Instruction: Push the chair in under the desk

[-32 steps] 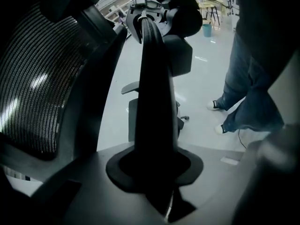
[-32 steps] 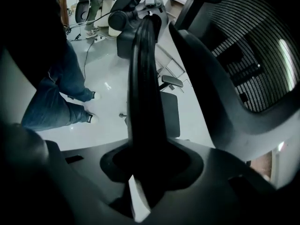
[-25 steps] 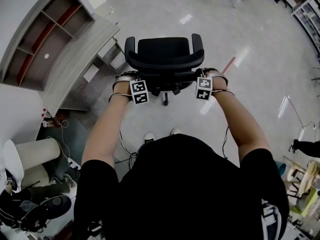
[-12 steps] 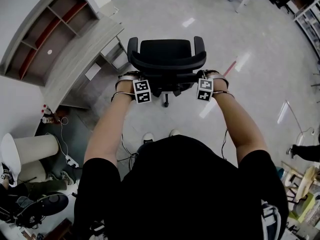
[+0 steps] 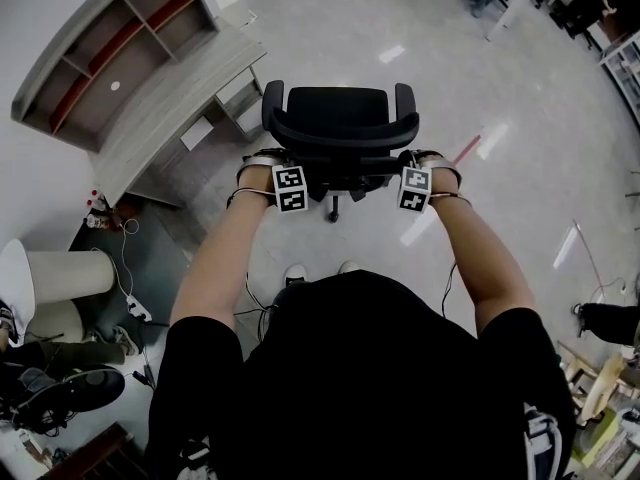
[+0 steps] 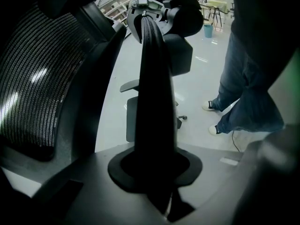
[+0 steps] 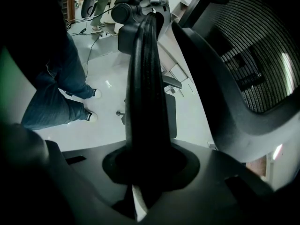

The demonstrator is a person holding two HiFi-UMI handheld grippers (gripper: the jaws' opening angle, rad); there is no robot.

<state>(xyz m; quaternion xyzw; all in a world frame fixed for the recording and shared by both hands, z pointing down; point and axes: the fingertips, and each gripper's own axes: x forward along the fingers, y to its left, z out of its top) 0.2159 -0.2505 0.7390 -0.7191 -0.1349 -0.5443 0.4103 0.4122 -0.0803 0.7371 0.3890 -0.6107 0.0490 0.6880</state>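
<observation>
On glossy floor [image 5: 340, 18] by desk [image 5: 170, 108]: left hand-held gripper [image 5: 278, 168], just tightening, right hand-held gripper [image 5: 412, 168] pinch chair back [image 5: 340, 136].

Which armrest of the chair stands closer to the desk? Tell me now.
On the chair, the left armrest: it stands close beside the desk, while the right armrest has only open floor beside it.

chair [image 5: 338, 128] and desk [image 5: 172, 108] on pale floor [image 5: 330, 23]
</observation>
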